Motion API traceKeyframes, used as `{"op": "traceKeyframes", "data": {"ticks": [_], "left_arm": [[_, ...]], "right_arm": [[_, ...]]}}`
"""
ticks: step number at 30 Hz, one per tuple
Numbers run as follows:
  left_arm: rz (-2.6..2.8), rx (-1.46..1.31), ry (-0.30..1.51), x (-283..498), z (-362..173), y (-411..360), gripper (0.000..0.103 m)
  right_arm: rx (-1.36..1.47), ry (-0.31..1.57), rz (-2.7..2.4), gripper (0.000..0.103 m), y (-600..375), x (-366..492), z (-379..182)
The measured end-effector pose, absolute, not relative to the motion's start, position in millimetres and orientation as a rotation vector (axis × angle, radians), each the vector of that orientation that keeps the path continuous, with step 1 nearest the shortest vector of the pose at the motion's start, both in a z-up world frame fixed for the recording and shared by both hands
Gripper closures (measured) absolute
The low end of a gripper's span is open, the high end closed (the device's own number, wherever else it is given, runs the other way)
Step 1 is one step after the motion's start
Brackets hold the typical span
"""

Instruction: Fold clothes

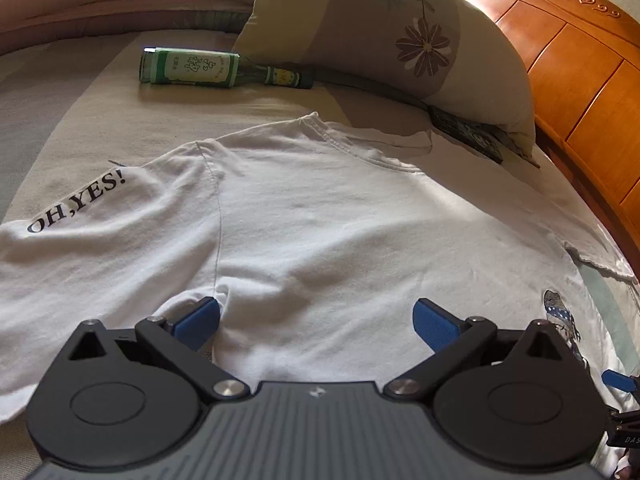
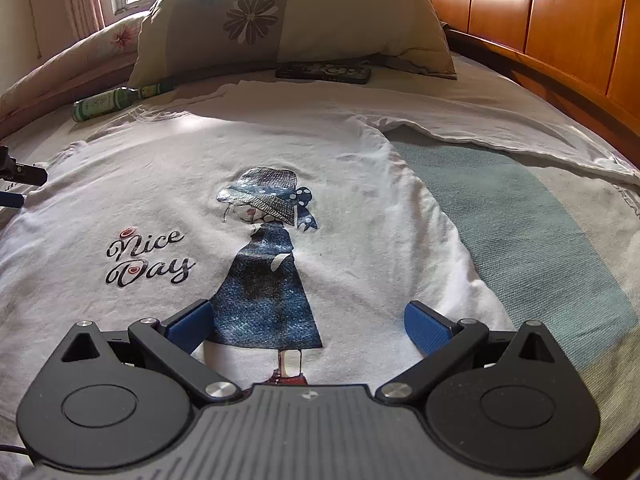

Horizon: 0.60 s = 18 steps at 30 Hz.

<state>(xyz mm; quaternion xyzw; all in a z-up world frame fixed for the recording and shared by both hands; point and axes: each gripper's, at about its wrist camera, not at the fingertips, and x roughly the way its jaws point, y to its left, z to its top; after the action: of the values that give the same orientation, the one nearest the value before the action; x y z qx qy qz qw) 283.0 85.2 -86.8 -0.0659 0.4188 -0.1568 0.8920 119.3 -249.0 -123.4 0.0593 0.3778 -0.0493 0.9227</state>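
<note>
White cotton is all you have to work with so far: the T-shirt lies spread flat on the bed, printed front up, neck toward the far pillow, both long sleeves out to the sides. No fold shows anywhere, so by my reading the job has barely begun. Your left gripper hovers over the left side of the shirt near the sleeve seam, jaws spread wide and holding nothing. Your right gripper hangs over the printed figure, equally wide apart and empty. Left to do: bring in each sleeve, fold the sides, then double the body. Mind the green bottle and dark phone lying just beyond the collar.
</note>
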Motion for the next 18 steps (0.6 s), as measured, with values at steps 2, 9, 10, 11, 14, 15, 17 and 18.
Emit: {"op": "traceKeyframes", "data": {"ticks": [2, 9, 10, 11, 14, 15, 17, 18], "left_arm": [[-0.367, -0.093, 0.853, 273.2, -78.9, 77.0, 0.001], [-0.434, 0.07, 0.98, 233.7, -96.7, 48.4, 0.001], [-0.417, 0.106, 0.965, 224.7, -93.4, 46.7, 0.001], [-0.415, 0.107, 0.94, 216.0, -87.1, 48.0, 0.001], [-0.404, 0.064, 0.877, 193.7, -71.2, 53.9, 0.001], [-0.396, 0.042, 0.873, 189.5, -69.3, 54.9, 0.001], [-0.371, 0.028, 0.871, 183.4, -68.9, 53.7, 0.001], [-0.357, 0.037, 0.873, 180.0, -69.6, 51.7, 0.001]], "right_arm": [[0.116, 0.776, -0.105, 0.0, -248.1, 119.7, -123.6], [0.098, 0.838, -0.07, 0.0, -250.5, 124.2, -117.0], [0.102, 0.859, -0.06, 0.0, -252.0, 126.4, -113.2], [0.116, 0.865, -0.041, 0.0, -254.2, 128.7, -108.7], [0.102, 0.78, 0.0, 0.0, -254.5, 146.8, -91.5], [0.087, 0.742, 0.009, 0.0, -252.9, 156.7, -85.5], [0.078, 0.699, 0.026, 0.0, -251.4, 182.1, -80.4], [0.082, 0.692, 0.034, 0.0, -251.5, 197.4, -81.0]]}}
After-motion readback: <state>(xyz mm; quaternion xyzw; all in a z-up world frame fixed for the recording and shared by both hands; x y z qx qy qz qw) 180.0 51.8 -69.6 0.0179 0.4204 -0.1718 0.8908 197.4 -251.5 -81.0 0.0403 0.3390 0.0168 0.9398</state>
